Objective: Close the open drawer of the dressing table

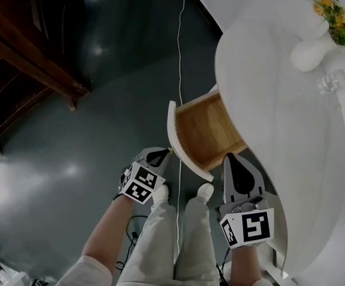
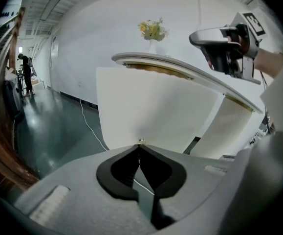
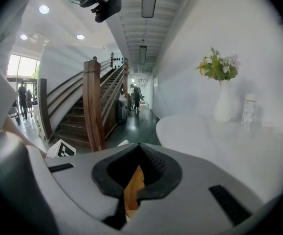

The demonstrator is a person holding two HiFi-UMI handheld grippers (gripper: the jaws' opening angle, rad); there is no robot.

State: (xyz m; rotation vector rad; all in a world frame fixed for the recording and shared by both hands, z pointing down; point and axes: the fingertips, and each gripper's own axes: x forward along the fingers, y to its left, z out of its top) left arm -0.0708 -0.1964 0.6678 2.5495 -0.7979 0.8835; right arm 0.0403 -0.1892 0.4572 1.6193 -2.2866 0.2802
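Observation:
The white dressing table (image 1: 279, 112) has one drawer (image 1: 211, 130) pulled open, its wooden inside showing behind a curved white front (image 1: 179, 140). My left gripper (image 1: 167, 152) is shut, its tips right at the small knob (image 2: 141, 141) in the middle of the drawer front (image 2: 151, 106); whether they pinch it I cannot tell. My right gripper (image 1: 231, 158) is shut and hovers over the drawer's near corner by the table edge, holding nothing. In the right gripper view, wood shows through the slit below the right gripper (image 3: 139, 148). The right gripper (image 2: 223, 45) also appears high in the left gripper view.
A white vase of flowers (image 1: 310, 51) and a small glass (image 1: 330, 82) stand on the tabletop (image 3: 205, 136). A white cable (image 1: 179, 52) runs across the dark floor. A dark wooden staircase (image 3: 92, 106) rises to the left. The person's legs (image 1: 172, 237) are below the drawer.

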